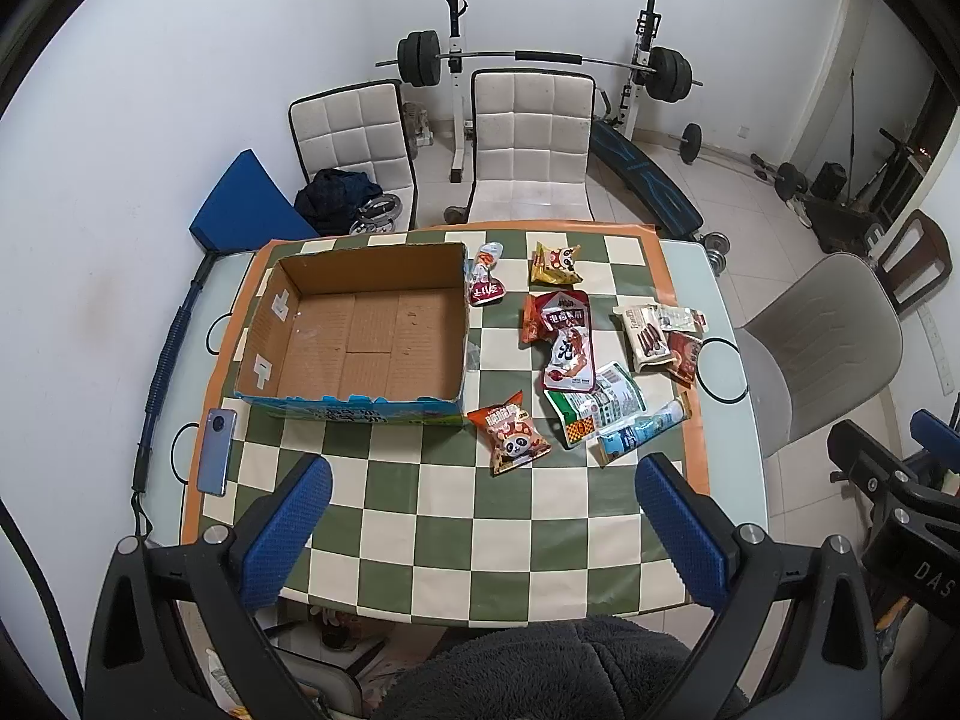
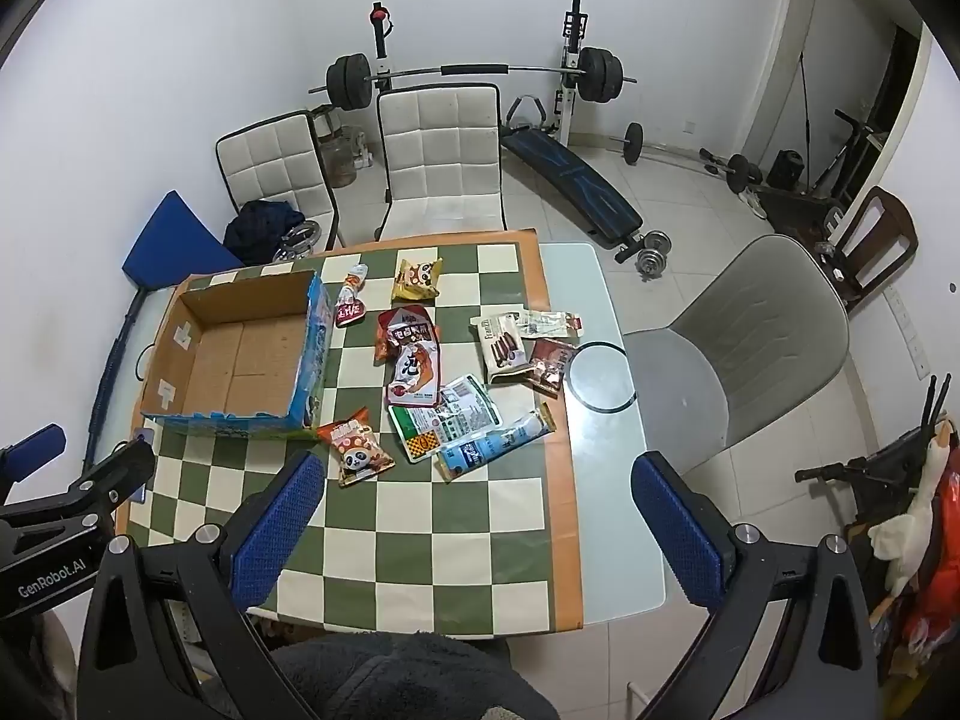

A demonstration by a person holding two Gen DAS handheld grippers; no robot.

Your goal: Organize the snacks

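An empty cardboard box (image 1: 360, 342) (image 2: 234, 360) stands on the left of the checkered mat. Several snack packets lie loose to its right: an orange panda bag (image 1: 509, 432) (image 2: 355, 447), a red pouch (image 1: 567, 354) (image 2: 411, 372), a green-and-white packet (image 1: 597, 405) (image 2: 447, 414), a blue tube pack (image 1: 642, 429) (image 2: 495, 441), a yellow bag (image 1: 555, 264) (image 2: 417, 279) and a chocolate-stick pack (image 1: 648, 339) (image 2: 503, 348). My left gripper (image 1: 483, 522) is open and empty above the near mat. My right gripper (image 2: 477, 525) is open and empty, near the mat's right edge.
A phone (image 1: 216, 441) lies at the table's left edge. White chairs (image 1: 528, 144) stand behind the table and a grey chair (image 2: 744, 348) at its right. A barbell rack (image 1: 540, 60) and weight bench (image 2: 576, 180) stand by the far wall.
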